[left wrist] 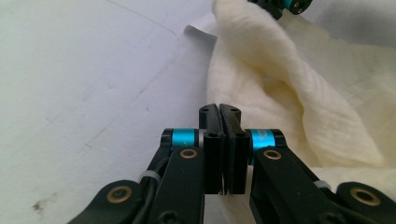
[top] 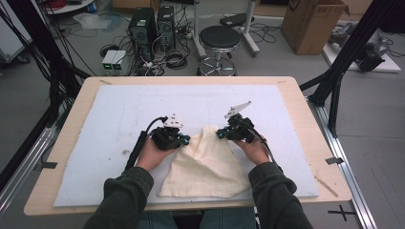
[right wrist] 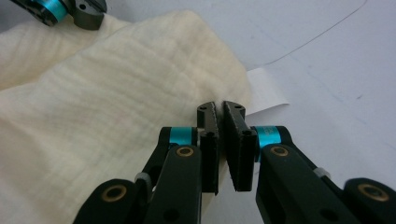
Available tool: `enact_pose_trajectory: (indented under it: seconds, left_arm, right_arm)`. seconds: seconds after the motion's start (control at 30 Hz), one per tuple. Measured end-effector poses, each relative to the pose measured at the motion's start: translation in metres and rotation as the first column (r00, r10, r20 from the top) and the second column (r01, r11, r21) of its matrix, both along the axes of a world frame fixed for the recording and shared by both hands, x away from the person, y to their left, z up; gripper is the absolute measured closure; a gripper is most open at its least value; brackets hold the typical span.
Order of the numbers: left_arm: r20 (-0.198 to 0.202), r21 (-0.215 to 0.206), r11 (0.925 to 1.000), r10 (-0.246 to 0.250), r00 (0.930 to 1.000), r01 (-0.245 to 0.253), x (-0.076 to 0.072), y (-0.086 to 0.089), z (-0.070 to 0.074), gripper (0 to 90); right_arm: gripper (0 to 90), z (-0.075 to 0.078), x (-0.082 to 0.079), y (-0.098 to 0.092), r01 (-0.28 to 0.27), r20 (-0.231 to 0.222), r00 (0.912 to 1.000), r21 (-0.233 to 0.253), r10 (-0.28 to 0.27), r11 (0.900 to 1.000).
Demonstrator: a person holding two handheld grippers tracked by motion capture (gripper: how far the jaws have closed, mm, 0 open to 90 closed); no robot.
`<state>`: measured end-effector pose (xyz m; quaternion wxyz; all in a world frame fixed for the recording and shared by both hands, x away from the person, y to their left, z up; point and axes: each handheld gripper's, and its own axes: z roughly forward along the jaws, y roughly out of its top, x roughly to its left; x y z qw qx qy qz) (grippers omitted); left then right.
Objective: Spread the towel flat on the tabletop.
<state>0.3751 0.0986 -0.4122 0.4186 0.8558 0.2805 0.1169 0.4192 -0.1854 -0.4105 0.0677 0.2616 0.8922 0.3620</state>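
Observation:
A cream cloth (top: 205, 167) lies on the white mat (top: 119, 109), flat toward the front edge and bunched up into a ridge at its far end. My left gripper (top: 184, 140) sits at the ridge's left side. In the left gripper view its jaws (left wrist: 219, 109) are pressed together at the cloth's (left wrist: 303, 107) edge. My right gripper (top: 220, 134) is at the ridge's right side. Its jaws (right wrist: 221, 107) pinch the cloth's (right wrist: 116, 93) edge at their tips. A small white tag (right wrist: 266, 93) sticks out from under that edge.
The mat covers most of a wooden table (top: 71, 124), bare to the left, right and far side of the cloth. Beyond the table stand a black stool (top: 219, 38), computer towers (top: 153, 24) with cables, and a cardboard box (top: 310, 24).

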Motion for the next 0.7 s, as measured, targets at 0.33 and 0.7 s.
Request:
enact_pose_trajectory:
  seconds: [0.33,0.7]
  left_arm:
    - [0.041,0.003,0.9968,0.080,0.9960,-0.080,-0.009,0.031,0.016,87.9]
    - [0.004,0.012,0.9895,0.144,0.9896,-0.144,-0.014,0.049,0.012,86.9]
  right_arm:
    - [85.4,0.020,-0.010,-0.016,0.026,0.046,0.9986,0.004,-0.026,1.000]
    - [85.2,0.020,-0.011,-0.028,0.077,0.026,0.9967,-0.023,-0.077,0.997]
